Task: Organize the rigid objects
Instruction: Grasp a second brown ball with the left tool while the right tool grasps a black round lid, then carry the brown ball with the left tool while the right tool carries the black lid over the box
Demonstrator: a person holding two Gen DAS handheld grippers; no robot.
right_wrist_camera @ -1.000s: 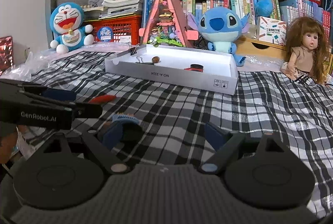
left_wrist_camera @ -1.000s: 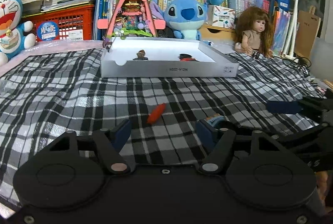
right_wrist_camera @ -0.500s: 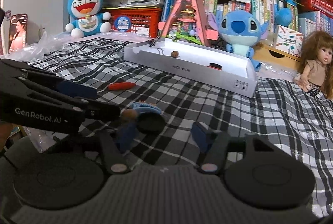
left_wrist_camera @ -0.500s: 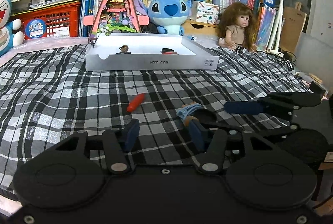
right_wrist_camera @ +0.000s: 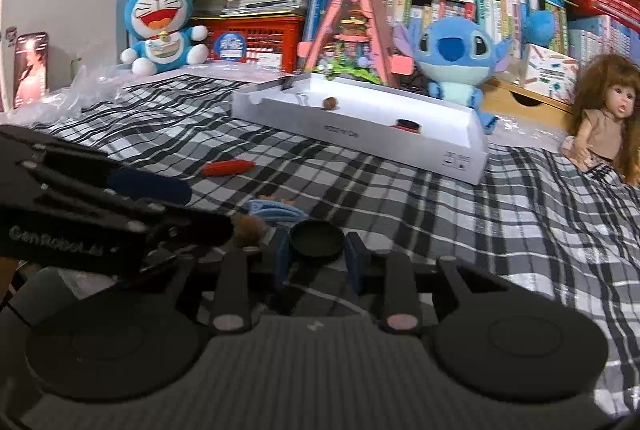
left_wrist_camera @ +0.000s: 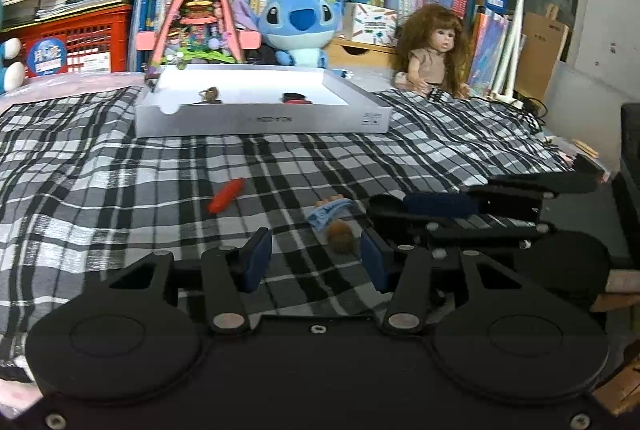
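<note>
item: black round lid [right_wrist_camera: 316,239], gripped by right gripper [right_wrist_camera: 316,258] fingers; left gripper [left_wrist_camera: 316,262] fingers wide; transfer to white tray [right_wrist_camera: 440,146] judged next.

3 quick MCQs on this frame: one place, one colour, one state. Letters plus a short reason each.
1. Where does the red stick lie?
A. in the white box
B. on the plaid cloth, short of the box
C. on the bookshelf

2. What colour is the small doll's dress?
A. light blue
B. yellow
C. green

3. What is the right hand-held gripper doing?
A. wide open over bare cloth
B. closed around the black round lid
C. holding the red stick

Key: 1 B, it rests on the plaid cloth in front of the white box. 2 A, the dress shows light blue. 3 B, both pads flank the lid closely.
</note>
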